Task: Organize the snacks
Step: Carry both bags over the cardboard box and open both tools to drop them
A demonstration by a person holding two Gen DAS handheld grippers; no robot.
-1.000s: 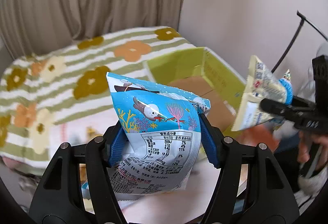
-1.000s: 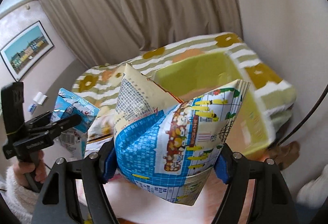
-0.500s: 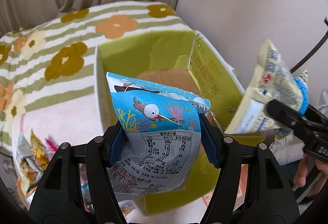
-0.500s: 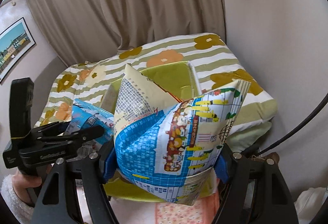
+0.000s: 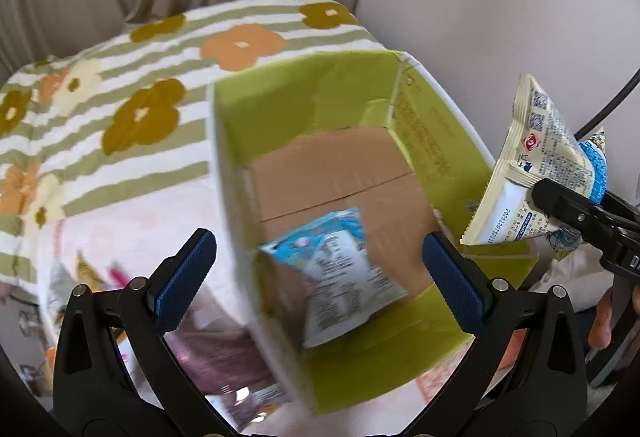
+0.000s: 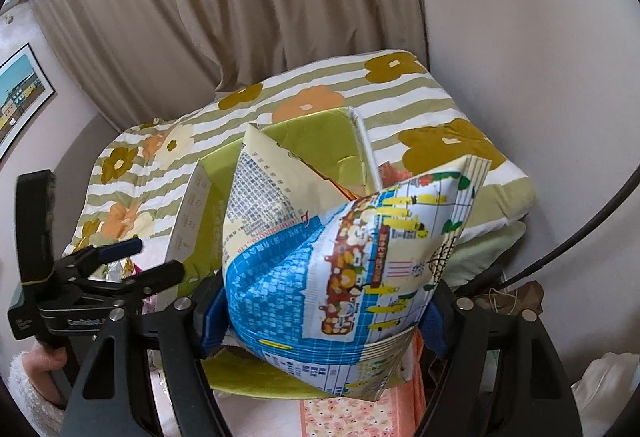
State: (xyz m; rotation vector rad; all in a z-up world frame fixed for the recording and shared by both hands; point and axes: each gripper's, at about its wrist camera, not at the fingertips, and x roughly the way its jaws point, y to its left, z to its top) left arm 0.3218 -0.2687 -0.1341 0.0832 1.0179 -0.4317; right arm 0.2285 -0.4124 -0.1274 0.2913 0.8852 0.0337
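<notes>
Blue snack bag [image 5: 340, 269] inside the green box [image 5: 424, 125].
Left gripper [image 5: 320, 269], jaws just sprung wide, grips nothing; the blurred bag lies tilted, long axis diagonal. Right gripper [image 6: 324, 313] clamps the cream-and-blue bag [image 6: 344, 249], standing upright above the box.

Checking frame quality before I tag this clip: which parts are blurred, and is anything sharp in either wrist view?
Left wrist view: the blue snack bag in the green box is smeared, as is the box's near wall; the open left gripper, whose jaws have just been opening, stays sharp. Right wrist view: the cream and blue bag in the right gripper is crisp; strong fisheye bending throughout.
</notes>
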